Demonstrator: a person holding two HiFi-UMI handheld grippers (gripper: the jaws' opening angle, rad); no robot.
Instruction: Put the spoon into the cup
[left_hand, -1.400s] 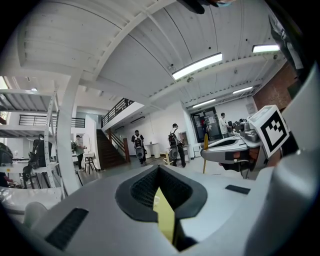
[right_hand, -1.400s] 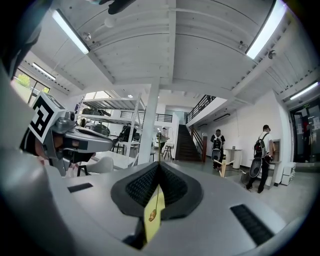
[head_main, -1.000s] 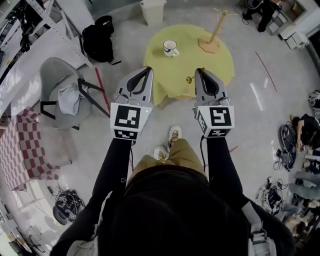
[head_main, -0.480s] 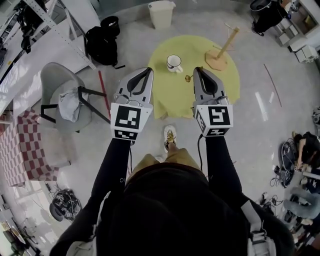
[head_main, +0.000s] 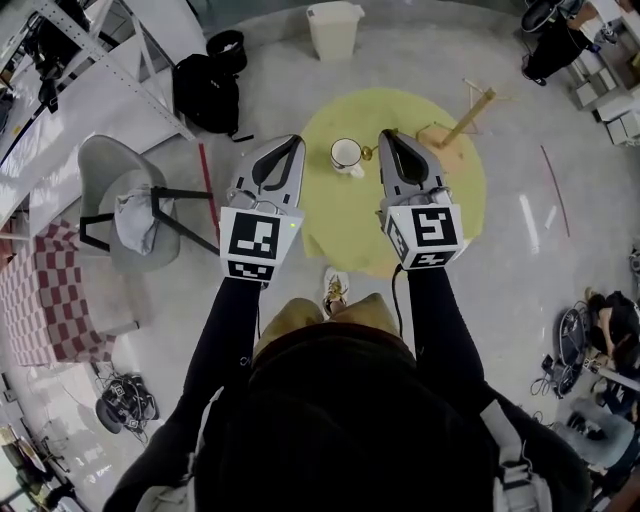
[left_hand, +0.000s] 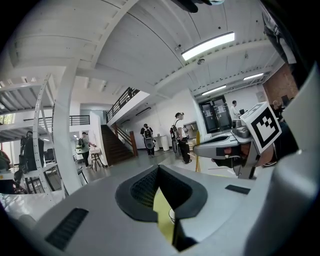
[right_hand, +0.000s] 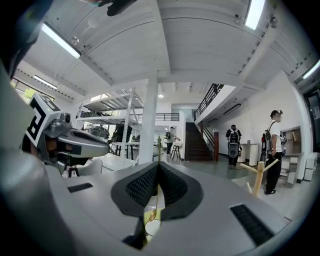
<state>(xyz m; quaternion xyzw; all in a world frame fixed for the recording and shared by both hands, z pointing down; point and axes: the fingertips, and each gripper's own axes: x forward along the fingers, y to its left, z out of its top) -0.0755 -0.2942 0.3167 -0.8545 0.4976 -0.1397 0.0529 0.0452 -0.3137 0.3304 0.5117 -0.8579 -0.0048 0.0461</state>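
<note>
A white cup (head_main: 346, 155) stands on the round yellow table (head_main: 440, 215); its rim also shows low between the jaws as the cup (left_hand: 171, 215) and the cup (right_hand: 151, 229). My right gripper (head_main: 384, 135) (right_hand: 159, 165) is shut on a thin gold spoon (head_main: 368, 153), whose bowl hangs as the spoon (right_hand: 152, 215) just above the cup's rim, at the cup's right side in the head view. My left gripper (head_main: 297, 140) (left_hand: 159, 167) hovers at the table's left edge, left of the cup, jaws shut and holding nothing.
A wooden peg stand (head_main: 455, 128) sits on the table's far right. On the floor are a white bin (head_main: 335, 28), a black backpack (head_main: 210, 90), a grey chair (head_main: 125, 195) and a checked cloth (head_main: 40, 300). People stand far off by the stairs (right_hand: 232, 145).
The person stepped closer to the table. Both grippers moved forward over it, and the right gripper brought the spoon up beside the cup.
</note>
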